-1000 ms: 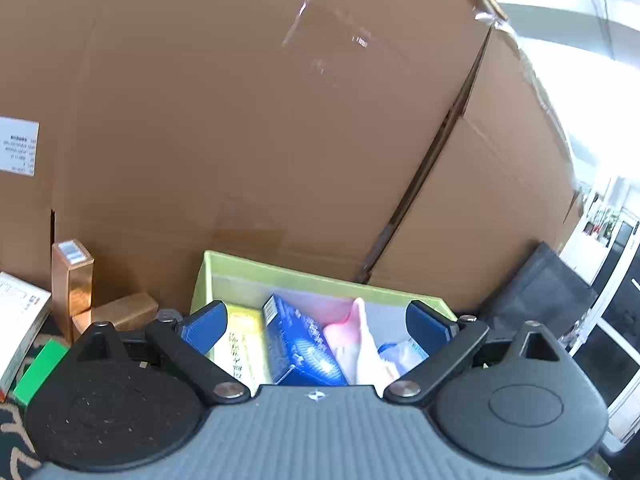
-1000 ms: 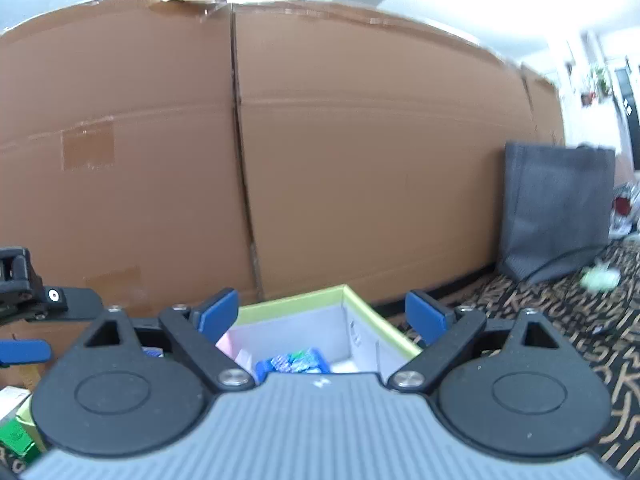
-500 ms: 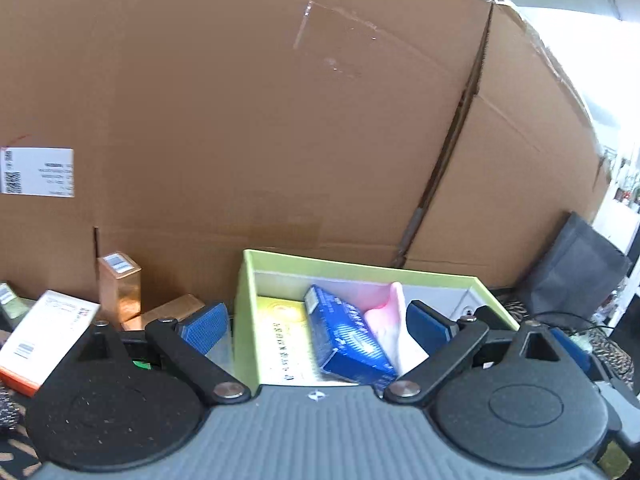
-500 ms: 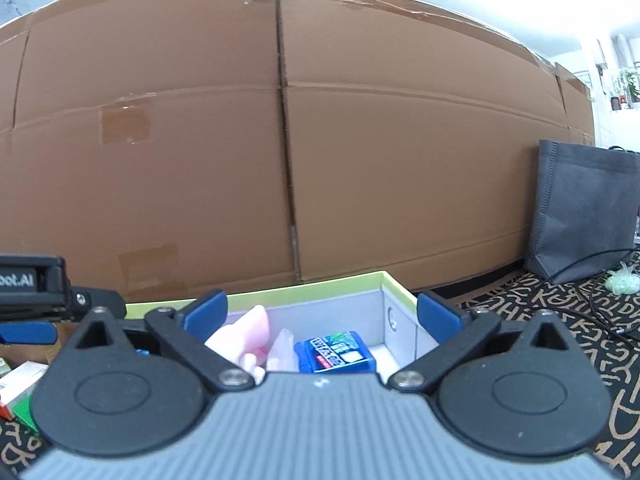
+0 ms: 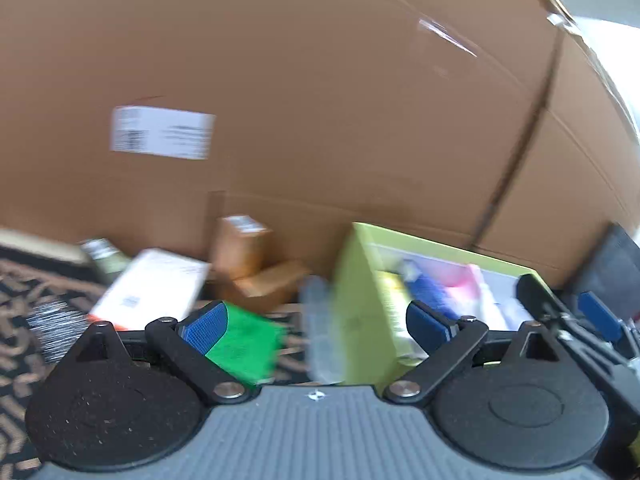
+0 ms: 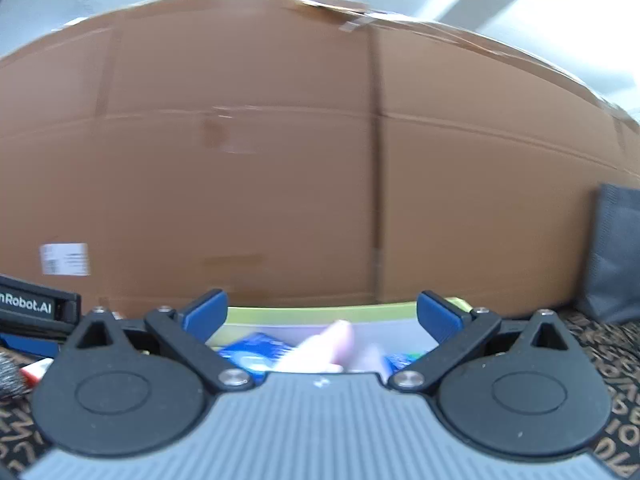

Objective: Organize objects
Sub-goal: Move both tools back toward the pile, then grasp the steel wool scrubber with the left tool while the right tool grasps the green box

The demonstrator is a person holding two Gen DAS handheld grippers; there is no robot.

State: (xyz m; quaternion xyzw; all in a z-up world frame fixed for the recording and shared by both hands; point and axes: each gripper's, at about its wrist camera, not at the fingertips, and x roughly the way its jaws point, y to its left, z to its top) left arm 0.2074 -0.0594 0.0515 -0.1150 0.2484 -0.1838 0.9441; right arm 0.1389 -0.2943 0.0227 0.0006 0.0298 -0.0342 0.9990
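The lime-green box (image 5: 360, 276) stands against the cardboard wall and holds a blue packet (image 5: 430, 288), a yellow item and a pink item (image 5: 460, 282). My left gripper (image 5: 316, 322) is open above the box's left wall; nothing is gripped. Behind its left pad lies a green packet (image 5: 244, 346), and a clear blurred item (image 5: 320, 328) stands beside the box. My right gripper (image 6: 320, 314) is open and empty, level, in front of the box rim (image 6: 300, 313). Below it lie the blue packet (image 6: 256, 354) and the pink item (image 6: 332, 340). Both views are motion-blurred.
Left of the box lie a white carton (image 5: 152, 284), two copper-coloured boxes (image 5: 240, 252) and a small greenish item (image 5: 104, 256) on a patterned black cloth (image 5: 24, 292). Tall cardboard sheets (image 6: 280, 180) close off the back. A grey bag (image 6: 616, 256) stands far right.
Both views have swung to the left. The left view now takes in the loose items beside the box. The right gripper's jaws stand a little wider than a second ago.
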